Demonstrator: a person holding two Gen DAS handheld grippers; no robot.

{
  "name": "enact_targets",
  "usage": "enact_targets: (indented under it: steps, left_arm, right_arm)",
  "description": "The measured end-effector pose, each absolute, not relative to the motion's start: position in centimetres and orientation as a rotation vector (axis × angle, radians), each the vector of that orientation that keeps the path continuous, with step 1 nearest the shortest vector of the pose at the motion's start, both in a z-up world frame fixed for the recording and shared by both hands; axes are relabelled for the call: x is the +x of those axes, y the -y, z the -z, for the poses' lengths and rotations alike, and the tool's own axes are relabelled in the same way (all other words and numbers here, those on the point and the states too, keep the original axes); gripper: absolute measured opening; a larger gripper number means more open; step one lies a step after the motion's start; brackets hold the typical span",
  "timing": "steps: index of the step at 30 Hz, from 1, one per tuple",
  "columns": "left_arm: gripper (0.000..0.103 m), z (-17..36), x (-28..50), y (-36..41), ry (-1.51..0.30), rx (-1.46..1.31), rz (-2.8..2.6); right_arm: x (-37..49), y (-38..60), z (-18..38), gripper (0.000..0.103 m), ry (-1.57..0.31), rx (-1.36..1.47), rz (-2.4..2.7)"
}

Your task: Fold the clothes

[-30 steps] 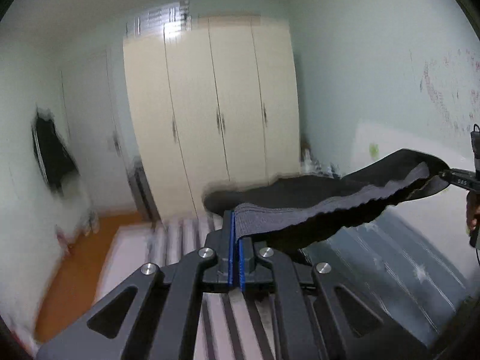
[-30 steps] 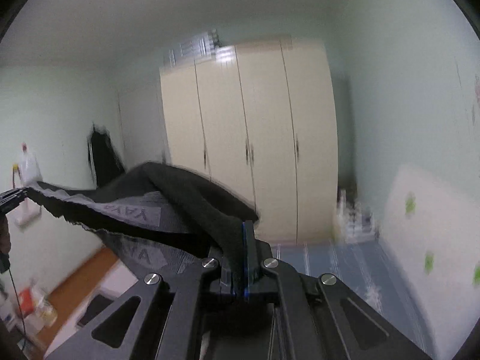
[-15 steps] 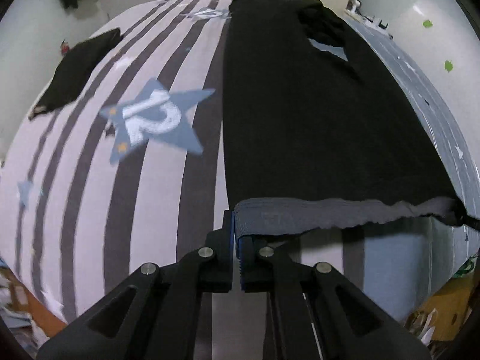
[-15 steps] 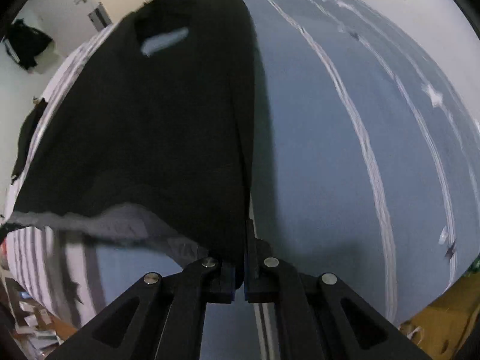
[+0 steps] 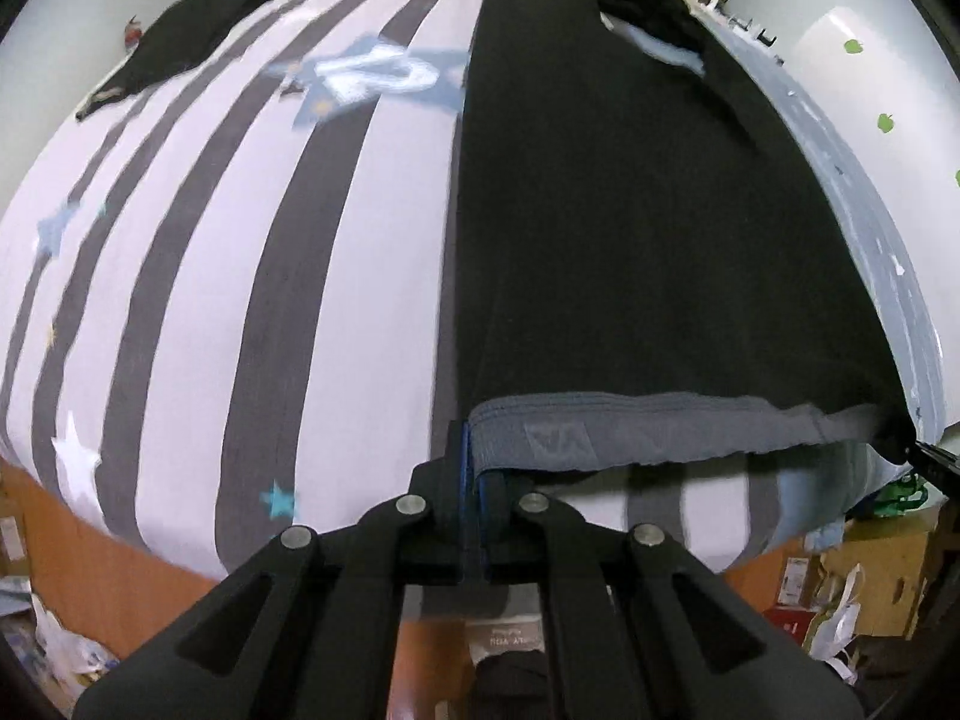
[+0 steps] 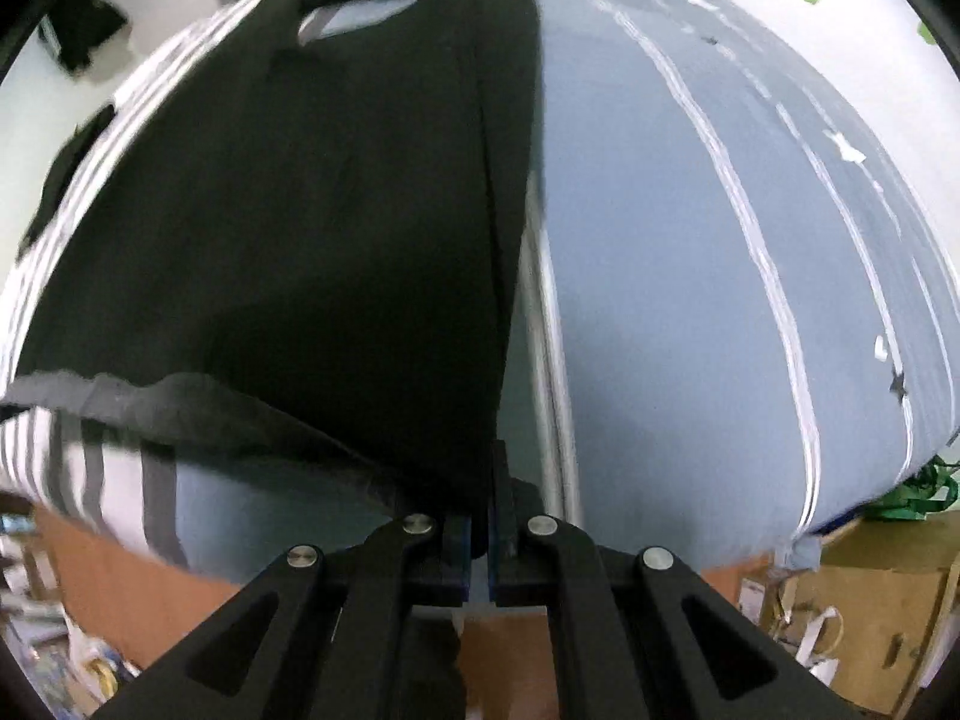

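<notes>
Here my left hand-held gripper (image 5: pixel 474 468) pinches one corner of the black garment's (image 5: pixel 630 210) grey waistband (image 5: pixel 630 426), my right hand-held gripper (image 6: pixel 489 492) the other. The garment lies lengthwise along the bed (image 5: pixel 240 240), waistband lifted at the near edge. Laying flat or starting a fold, I can't judge.

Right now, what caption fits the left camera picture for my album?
Left gripper pinches the grey waistband of black pants spread on a striped bed.

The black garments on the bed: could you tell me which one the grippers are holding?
The large black garment with the grey waistband, spread lengthwise; the smaller black garment lies untouched at the far left.
</notes>
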State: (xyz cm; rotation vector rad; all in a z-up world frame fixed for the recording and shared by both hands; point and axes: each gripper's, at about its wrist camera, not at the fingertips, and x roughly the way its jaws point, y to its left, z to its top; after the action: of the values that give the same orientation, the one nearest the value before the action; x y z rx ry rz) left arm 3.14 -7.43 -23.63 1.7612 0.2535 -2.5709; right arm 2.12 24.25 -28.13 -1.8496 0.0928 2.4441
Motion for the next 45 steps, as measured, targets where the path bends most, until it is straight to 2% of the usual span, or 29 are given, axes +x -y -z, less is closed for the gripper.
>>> enact_targets:
  steps: [2, 3, 4, 5, 6, 7, 8, 13, 19, 24, 29, 30, 31, 32, 34, 40, 45]
  left_arm:
    - [0.027, 23.5, 3.5, 7.1, -0.206, 1.749, 2.582]
    - [0.03, 23.2, 3.7, 7.1, -0.205, 1.746, 2.588]
    - [0.037, 22.9, 3.9, 7.0, -0.204, 1.743, 2.594]
    - [0.046, 22.7, 4.2, 7.1, -0.202, 1.752, 2.593]
    - [0.049, 22.7, 4.5, 7.2, -0.2, 1.767, 2.588]
    - [0.049, 22.6, 4.9, 7.3, -0.198, 1.783, 2.584]
    - [0.049, 22.6, 5.2, 7.4, -0.196, 1.799, 2.579]
    - [0.049, 22.2, 6.2, 8.0, -0.193, 1.844, 2.565]
    - [0.049, 21.6, -2.0, 8.4, -0.266, 1.648, 2.66]
    - [0.049, 23.8, -8.7, 8.3, -0.216, 1.64, 2.688]
    - [0.049, 25.8, -11.1, 7.6, -0.157, 1.695, 2.667]
    - [0.048, 25.8, -11.0, 7.8, -0.16, 1.695, 2.668]
    - [0.041, 25.8, -11.0, 7.9, -0.163, 1.694, 2.668]
    - [0.024, 25.8, -10.9, 8.1, -0.166, 1.694, 2.668]
    - [0.003, 25.8, -10.8, 8.4, -0.173, 1.692, 2.668]
    - [0.003, 25.8, -10.5, 9.4, -0.192, 1.689, 2.669]
    - [0.001, 24.1, -7.4, 11.7, -0.254, 1.671, 2.652]
  right_arm:
    - [2.5, -23.5, 28.7, 0.004, -0.087, -1.865, -2.443]
    - [2.4, -23.2, 28.7, 0.006, -0.087, -1.866, -2.436]
    - [2.4, -23.0, 28.7, 0.01, -0.086, -1.867, -2.429]
    - [2.4, -22.9, 28.7, 0.024, -0.095, -1.884, -2.416]
    - [2.6, -22.8, 28.6, 0.032, -0.105, -1.909, -2.409]
    - [3.1, -22.7, 28.4, 0.041, -0.102, -1.926, -2.412]
    - [3.7, -22.6, 28.2, 0.042, -0.081, -1.938, -2.415]
    - [5.2, -23.2, 25.8, 0.042, -0.081, -1.908, -2.439]
    - [0.1, -24.5, 24.2, 0.042, -0.195, -1.729, -2.498]
    - [-7.2, -26.4, 26.3, 0.042, -0.326, -1.645, -2.473]
    - [-12.1, -28.8, 29.0, 0.042, -0.436, -1.665, -2.413]
    - [-12.8, -29.1, 29.7, 0.042, -0.446, -1.686, -2.406]
    - [-13.4, -29.3, 30.3, 0.042, -0.453, -1.711, -2.395]
    - [-13.6, -29.2, 30.6, 0.042, -0.458, -1.727, -2.383]
    - [-13.7, -28.8, 31.2, 0.042, -0.474, -1.739, -2.363]
    - [-13.6, -28.8, 30.9, 0.044, -0.506, -1.745, -2.388]
    - [-12.9, -29.0, 30.5, 0.044, -0.59, -1.796, -2.388]
